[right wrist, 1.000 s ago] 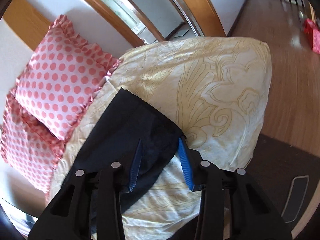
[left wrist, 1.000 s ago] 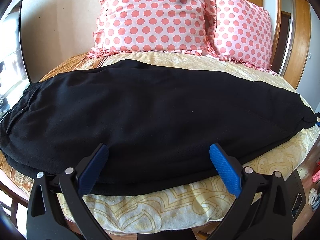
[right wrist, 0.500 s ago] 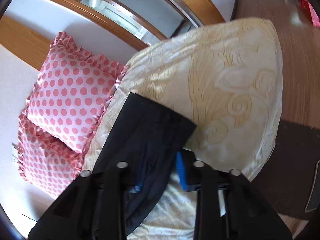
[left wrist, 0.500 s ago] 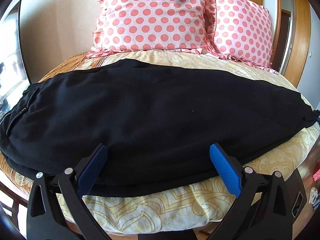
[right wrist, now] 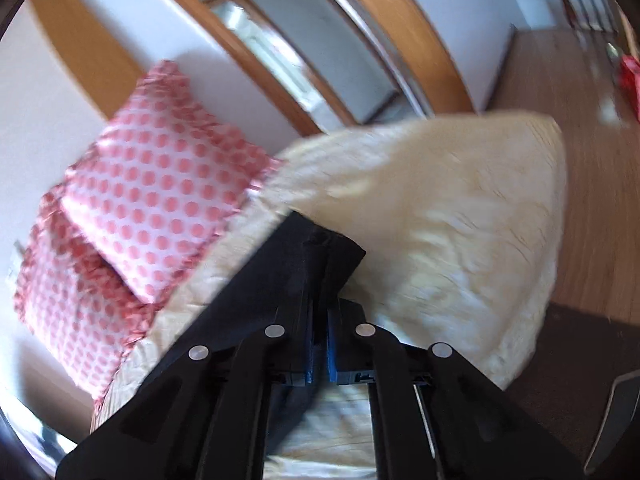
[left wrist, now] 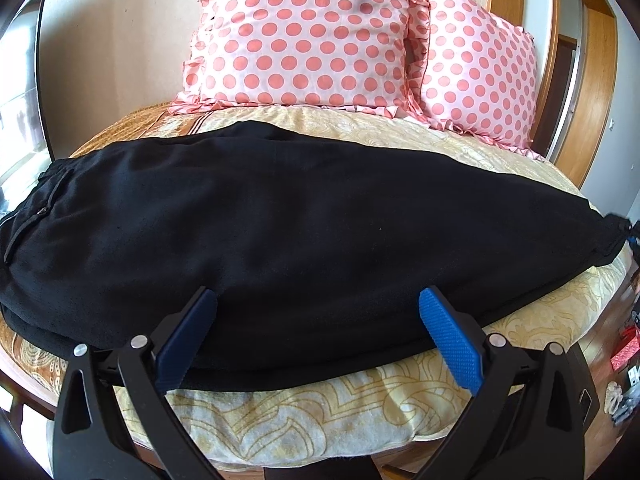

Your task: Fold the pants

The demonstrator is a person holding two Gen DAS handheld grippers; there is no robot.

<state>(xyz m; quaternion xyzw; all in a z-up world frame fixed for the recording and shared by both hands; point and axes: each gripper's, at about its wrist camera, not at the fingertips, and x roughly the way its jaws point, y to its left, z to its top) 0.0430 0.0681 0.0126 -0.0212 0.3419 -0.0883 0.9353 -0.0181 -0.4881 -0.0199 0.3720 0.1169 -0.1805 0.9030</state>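
Black pants (left wrist: 304, 224) lie folded lengthwise across the bed, waistband at the left, leg cuffs at the far right. My left gripper (left wrist: 320, 320) is open, its blue pads (left wrist: 448, 340) hovering over the near edge of the pants at mid-length, holding nothing. In the blurred right wrist view my right gripper (right wrist: 320, 344) is shut on the cuff end of the pants (right wrist: 312, 264), which rises between the blue pads (right wrist: 332, 356). The right gripper also shows as a small blue spot at the cuff in the left wrist view (left wrist: 632, 236).
The bed has a cream and gold patterned cover (left wrist: 320, 412). Two pink polka-dot pillows (left wrist: 304, 36) lean against the wall behind the pants. A wooden door frame (left wrist: 592, 92) stands at the right. Wooden floor (right wrist: 592, 160) lies past the bed's end.
My right gripper has closed from open around the cuff to shut on it, and the view is tilting and lifting. My left gripper has barely moved.
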